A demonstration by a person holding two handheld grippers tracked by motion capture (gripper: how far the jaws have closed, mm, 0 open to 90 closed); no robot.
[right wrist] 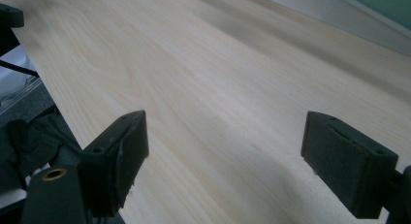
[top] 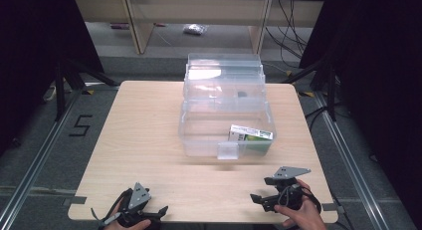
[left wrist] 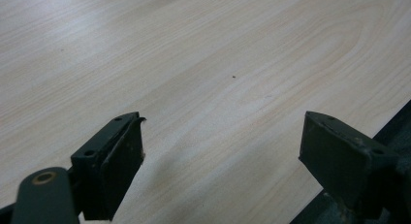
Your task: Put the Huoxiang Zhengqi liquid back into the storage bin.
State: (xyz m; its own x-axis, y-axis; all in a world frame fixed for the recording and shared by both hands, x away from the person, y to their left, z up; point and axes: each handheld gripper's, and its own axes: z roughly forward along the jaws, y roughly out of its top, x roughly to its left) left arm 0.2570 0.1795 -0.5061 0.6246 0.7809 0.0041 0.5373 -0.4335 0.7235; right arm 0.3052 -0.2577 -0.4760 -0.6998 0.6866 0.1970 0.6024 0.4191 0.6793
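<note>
A clear plastic storage box (top: pixel 199 140) stands open at the middle of the wooden table (top: pixel 144 140), its lid tilted up behind it. A white and green carton (top: pixel 250 135) lies inside at the front right. A small dark item (top: pixel 242 94) sits in the box's upper tray. My left gripper (top: pixel 160 210) rests at the table's near left edge, jaws pointing right, open and holding nothing (left wrist: pixel 223 127). My right gripper (top: pixel 256 199) rests at the near right edge, jaws pointing left, also open and holding nothing (right wrist: pixel 223 122). Both are well short of the box.
The box's front latch (top: pixel 228 150) faces me. A wide stretch of bare wood separates the grippers from the box. Beyond the table are a floor mark "5" (top: pixel 79 125), black stand legs (top: pixel 62 85), cables (top: pixel 293 31) and a small bag (top: pixel 194 29).
</note>
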